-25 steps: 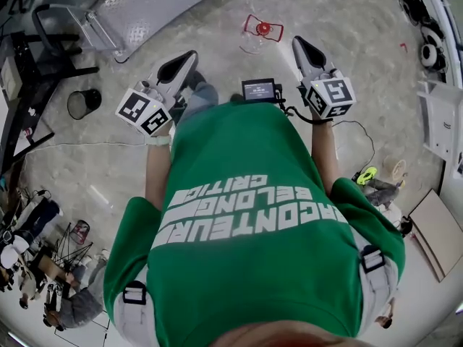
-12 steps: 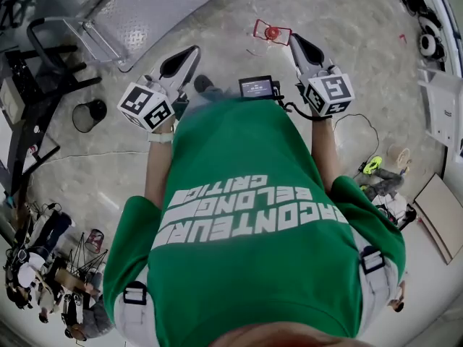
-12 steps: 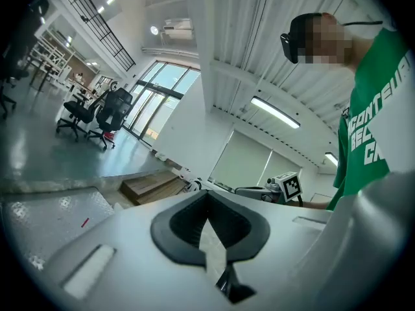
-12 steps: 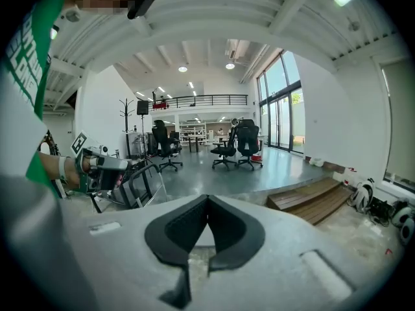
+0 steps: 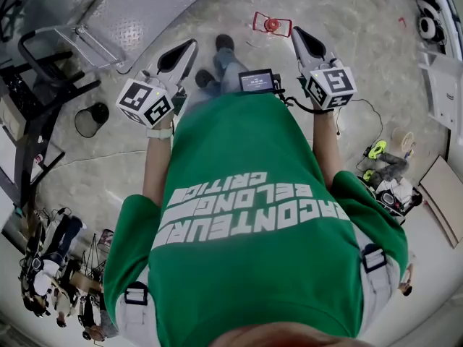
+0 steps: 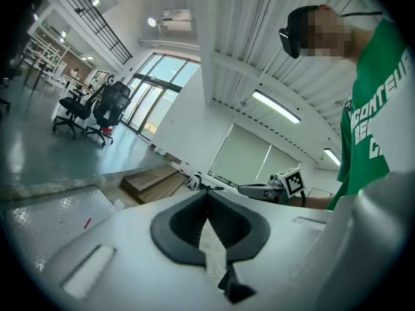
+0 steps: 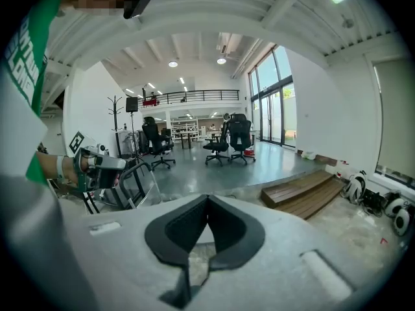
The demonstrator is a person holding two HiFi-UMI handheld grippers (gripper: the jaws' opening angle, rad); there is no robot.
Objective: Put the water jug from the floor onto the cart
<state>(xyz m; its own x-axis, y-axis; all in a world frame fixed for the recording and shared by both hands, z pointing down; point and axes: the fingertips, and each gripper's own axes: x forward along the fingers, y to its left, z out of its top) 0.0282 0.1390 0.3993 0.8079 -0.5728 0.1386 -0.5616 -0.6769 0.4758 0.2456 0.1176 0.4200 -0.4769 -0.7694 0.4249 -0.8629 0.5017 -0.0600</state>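
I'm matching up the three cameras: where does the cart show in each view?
Head view: cart, upper left, diamond-plate deck and black handle.
Left gripper view: its deck, lower left.
Right gripper view: probably its handle end, left of centre.
Shared landmark: the person's green shirt, in all three.

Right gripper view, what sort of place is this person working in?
Probably an open-plan lab or workshop office: rolling office chairs, a railed mezzanine behind them, and tall windows on the right.
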